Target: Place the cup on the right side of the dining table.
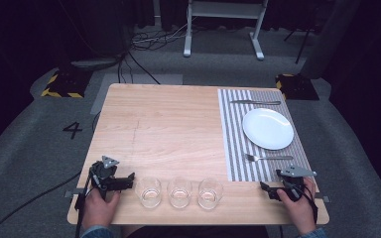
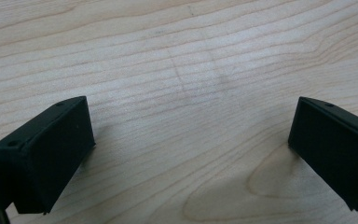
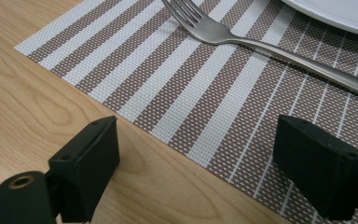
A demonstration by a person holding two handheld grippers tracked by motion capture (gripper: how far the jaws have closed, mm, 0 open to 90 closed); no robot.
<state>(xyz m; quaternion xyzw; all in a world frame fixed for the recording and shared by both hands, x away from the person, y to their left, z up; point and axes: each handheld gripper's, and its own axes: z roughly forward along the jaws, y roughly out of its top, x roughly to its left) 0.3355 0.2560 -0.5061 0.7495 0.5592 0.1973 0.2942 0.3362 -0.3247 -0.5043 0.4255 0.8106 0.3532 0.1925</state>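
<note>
Where the wooden table (image 1: 168, 124) meets the person's side, three clear drinking glasses (image 1: 180, 192) stand in a row near the front edge, upright, close together but apart, and each looks empty. A striped placemat (image 1: 234, 134) in brown and white lies along the table's right part; on it rests a round white plate (image 1: 268, 128) with nothing on it, a knife (image 1: 255, 102) lying beyond the plate and a fork (image 1: 269, 157) lying on the near side of it. On the grey floor left of the table a black figure "4" (image 1: 72, 130) can be read. The left gripper (image 1: 127, 181), held in the left hand (image 1: 99, 208), sits just beside the leftmost glass; in the left gripper view its jaws stand wide apart over bare wood with nothing between them. The right gripper (image 1: 267, 189), held in the right hand (image 1: 300, 208), lies at the placemat's near corner; in the right gripper view its jaws are likewise spread wide and empty, one over wood, one over the mat, with the fork's tines (image 3: 186, 11) and the plate's rim (image 3: 335, 14) ahead.
</note>
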